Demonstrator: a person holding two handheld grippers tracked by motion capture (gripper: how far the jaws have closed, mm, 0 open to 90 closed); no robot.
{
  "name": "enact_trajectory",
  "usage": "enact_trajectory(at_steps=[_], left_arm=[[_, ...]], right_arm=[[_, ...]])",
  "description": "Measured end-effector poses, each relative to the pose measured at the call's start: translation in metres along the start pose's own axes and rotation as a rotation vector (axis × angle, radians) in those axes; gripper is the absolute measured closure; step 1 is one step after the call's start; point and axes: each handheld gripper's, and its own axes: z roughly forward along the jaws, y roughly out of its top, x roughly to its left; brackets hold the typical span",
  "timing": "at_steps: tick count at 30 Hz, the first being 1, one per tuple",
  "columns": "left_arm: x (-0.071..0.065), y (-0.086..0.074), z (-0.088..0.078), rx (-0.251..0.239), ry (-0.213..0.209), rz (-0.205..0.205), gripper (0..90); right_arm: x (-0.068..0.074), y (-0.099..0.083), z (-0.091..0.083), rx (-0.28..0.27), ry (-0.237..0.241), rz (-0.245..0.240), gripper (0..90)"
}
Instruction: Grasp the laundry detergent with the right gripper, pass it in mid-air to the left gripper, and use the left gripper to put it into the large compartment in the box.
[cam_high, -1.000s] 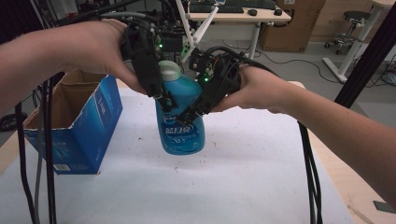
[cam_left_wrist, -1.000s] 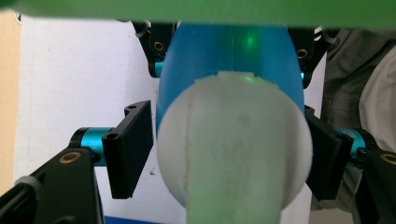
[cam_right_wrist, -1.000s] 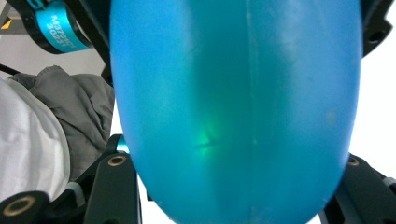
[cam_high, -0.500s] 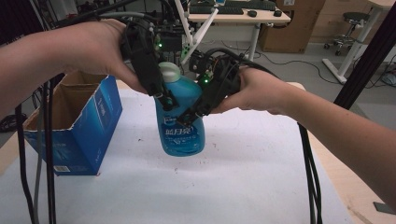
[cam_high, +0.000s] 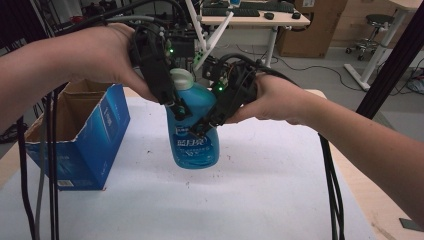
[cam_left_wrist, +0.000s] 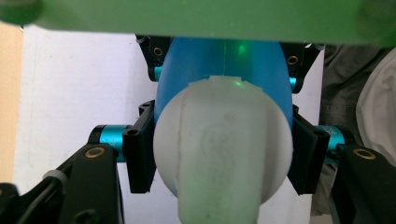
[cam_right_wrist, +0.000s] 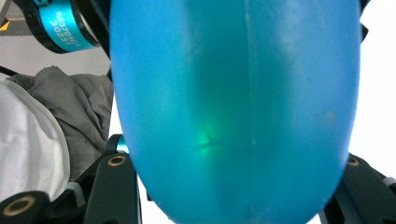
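one blue bottle (cam_high: 194, 142), one cardboard box (cam_high: 87, 135), two tongs: left tongs (cam_high: 179, 108), right tongs (cam_high: 200, 127)

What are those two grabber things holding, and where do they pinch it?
Both hold the blue bottle. The right gripper clamps its body; the left gripper, whose jaws have just been closing, pinches the neck under the white cap.

The bottle (cam_high: 192, 135) stands on the table (cam_high: 250, 200); the open box (cam_high: 75, 140) sits to its left.

White table (cam_high: 280, 200), wood edge at right. On it: open blue box (cam_high: 82, 135) at left; blue bottle (cam_high: 195, 145), centre, upright.
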Motion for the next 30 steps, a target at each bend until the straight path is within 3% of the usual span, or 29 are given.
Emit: enact_trajectory(at_steps=[8, 10, 12, 16, 19, 22, 24, 26, 28, 29, 30], left_arm=[[0.002, -0.001, -0.001, -0.005, -0.008, -0.013, 38.4], [0.003, -0.002, 0.001, 0.014, -0.012, -0.013, 38.4], [0.004, -0.004, 0.0, 0.022, -0.018, -0.02, 38.4], [0.005, -0.009, -0.006, 0.016, -0.012, -0.042, 38.4], [0.007, -0.015, -0.014, 0.004, -0.003, -0.066, 38.4], [0.009, -0.021, -0.025, -0.022, 0.022, -0.106, 38.4], [0.01, -0.023, -0.03, -0.027, 0.029, -0.118, 38.4], [0.013, -0.031, -0.042, -0.057, 0.055, -0.177, 38.4], [0.015, -0.037, -0.05, -0.068, 0.077, -0.216, 38.4], [0.015, -0.037, -0.05, -0.068, 0.077, -0.216, 38.4], [0.017, -0.047, -0.063, -0.084, 0.119, -0.269, 38.4]], right_arm=[[-0.002, 0.0, 0.002, -0.018, 0.008, 0.0, 40.8], [-0.004, 0.001, 0.001, -0.046, 0.023, 0.005, 29.4], [-0.004, 0.0, 0.002, -0.04, 0.013, 0.018, 20.7], [-0.005, -0.007, -0.002, -0.035, 0.01, 0.037, 20.6], [-0.008, -0.014, -0.008, -0.024, -0.033, 0.054, 20.5], [-0.012, -0.027, -0.013, 0.015, -0.087, 0.071, 20.5], [-0.012, -0.032, -0.016, 0.039, -0.098, 0.093, 20.6], [-0.015, -0.051, -0.021, 0.103, -0.139, 0.122, 20.6], [-0.016, -0.064, -0.025, 0.134, -0.164, 0.139, 20.6], [-0.016, -0.064, -0.025, 0.134, -0.164, 0.139, 20.6], [-0.02, -0.085, -0.033, 0.173, -0.2, 0.174, 20.6]])
